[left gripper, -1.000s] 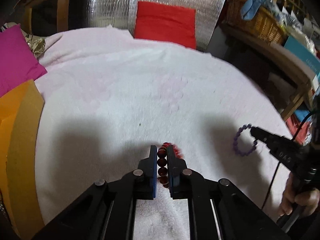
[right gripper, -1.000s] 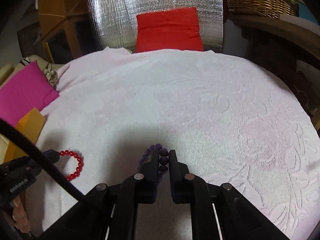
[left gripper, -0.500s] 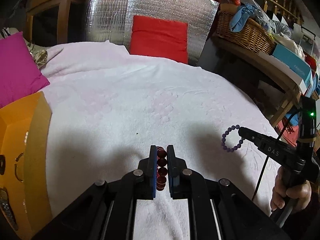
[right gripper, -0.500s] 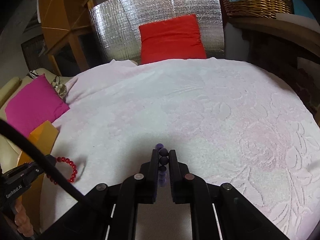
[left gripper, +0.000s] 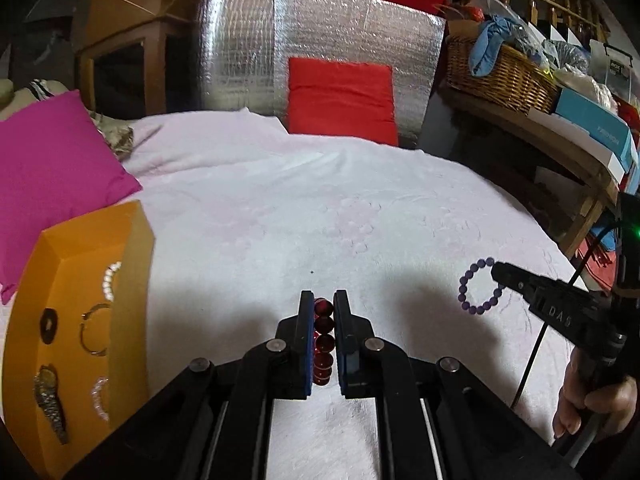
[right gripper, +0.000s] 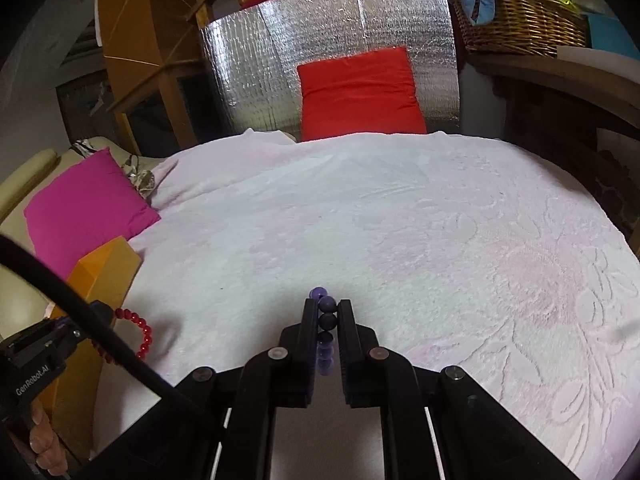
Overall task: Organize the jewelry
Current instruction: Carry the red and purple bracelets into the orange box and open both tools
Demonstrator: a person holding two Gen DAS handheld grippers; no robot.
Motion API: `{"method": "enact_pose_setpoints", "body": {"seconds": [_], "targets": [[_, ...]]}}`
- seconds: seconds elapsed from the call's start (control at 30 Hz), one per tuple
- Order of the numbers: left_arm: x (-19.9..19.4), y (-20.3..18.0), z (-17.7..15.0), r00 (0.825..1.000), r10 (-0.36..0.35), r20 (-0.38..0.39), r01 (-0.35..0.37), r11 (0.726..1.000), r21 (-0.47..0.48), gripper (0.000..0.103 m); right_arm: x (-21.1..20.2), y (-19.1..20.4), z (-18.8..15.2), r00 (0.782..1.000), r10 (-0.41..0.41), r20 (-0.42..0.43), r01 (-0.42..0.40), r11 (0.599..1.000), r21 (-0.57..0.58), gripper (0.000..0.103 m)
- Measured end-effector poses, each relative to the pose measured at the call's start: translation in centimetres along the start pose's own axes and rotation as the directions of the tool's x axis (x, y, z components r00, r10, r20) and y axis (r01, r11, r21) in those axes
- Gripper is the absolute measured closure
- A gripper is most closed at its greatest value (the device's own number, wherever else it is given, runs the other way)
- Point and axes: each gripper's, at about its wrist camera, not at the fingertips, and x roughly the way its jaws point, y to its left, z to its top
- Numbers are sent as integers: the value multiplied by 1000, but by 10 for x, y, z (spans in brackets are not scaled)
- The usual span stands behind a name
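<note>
Both of the black two-finger tools are closed on beaded bracelets above a pale pink embossed blanket [left gripper: 360,216]. Up close in the left wrist view, the left gripper [left gripper: 323,305] pinches a bracelet of glossy dark red round beads [left gripper: 322,340], the beads stacked in a line between its two fingers and the loop held clear of the blanket; from the right wrist view the same red loop [right gripper: 138,336] hangs at the left gripper's tip [right gripper: 105,312], just beside an orange cardboard box [right gripper: 106,270]. The right gripper [right gripper: 325,307] is pressed shut on a bracelet of matte purple round beads [right gripper: 325,320], and in the left wrist view that purple ring [left gripper: 480,286] hangs off its tip [left gripper: 496,269] at the right, above the blanket. The open orange box [left gripper: 132,280] sits at the near left edge of the blanket and holds several pieces: a string of white beads [left gripper: 110,280], a thin metal ring [left gripper: 94,330], a dark disc [left gripper: 49,325], a wristwatch [left gripper: 50,400] and a sparkling band [left gripper: 99,398]. A magenta cushion [left gripper: 52,176] lies left beyond the box, a red cushion [left gripper: 342,100] leans against a silver quilted foil panel [left gripper: 248,48] at the far side, and a wicker basket [left gripper: 500,76] stands on a wooden shelf at the far right.
</note>
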Motion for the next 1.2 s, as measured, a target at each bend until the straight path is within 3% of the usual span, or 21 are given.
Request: {"method": "enact_pose_setpoints", "body": {"seconds": [0.3,0.77,1.0,1.2], "targets": [[-47,11,-5,993,75,87,-72,997,-31,94,-23,23,-19,999,36,24,-35,999,-13,92],[-122,60,-15,954,263,144,-258,965,-54,94,-73,108,-36,983,184,14,-182,979,-91,92],[-146,99,-30,931,337,139,-327,941,-91,94,-88,182,-35,958,288,-15,-285,941,-181,92],[-138,155,-60,920,391,30,-382,912,-151,94,-76,245,-46,913,390,-119,-407,889,-211,92]]}}
